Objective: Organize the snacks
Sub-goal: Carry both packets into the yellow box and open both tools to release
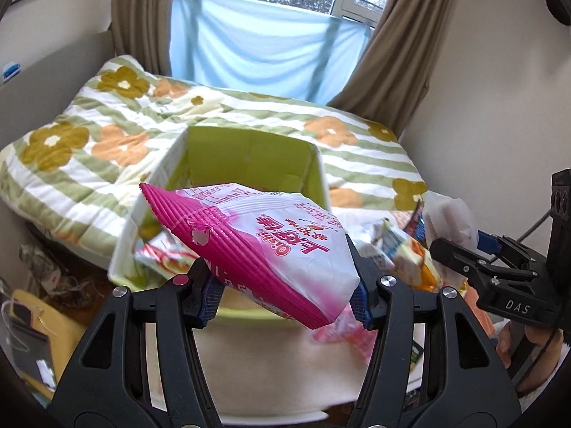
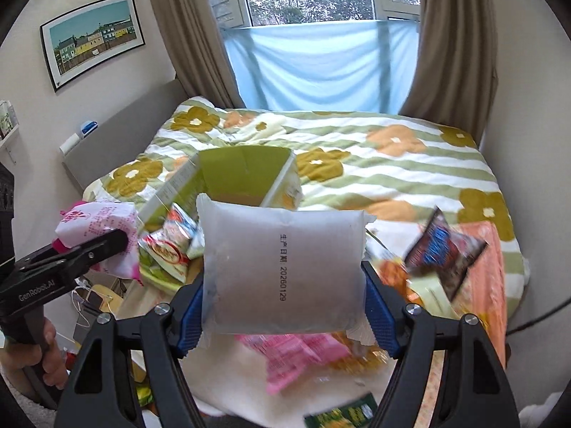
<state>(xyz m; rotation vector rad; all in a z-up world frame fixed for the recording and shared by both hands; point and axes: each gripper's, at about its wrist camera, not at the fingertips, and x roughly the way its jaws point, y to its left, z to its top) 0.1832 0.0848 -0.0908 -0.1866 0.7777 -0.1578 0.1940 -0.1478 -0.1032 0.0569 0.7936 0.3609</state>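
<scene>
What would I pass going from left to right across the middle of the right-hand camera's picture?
The other gripper, the left gripper, clamped on a pink and white snack bag → the green box with packets in it → the frosted white packet held in the right gripper → a dark blue snack bag on the flowered quilt.

Left claw (image 1: 285, 292) and right claw (image 2: 283, 317) (apparently) clamped, loaded.

Glossy pink plastic snack bag (image 1: 271, 246), matt frosted pouch (image 2: 282, 267), cardboard box (image 1: 246, 164).
</scene>
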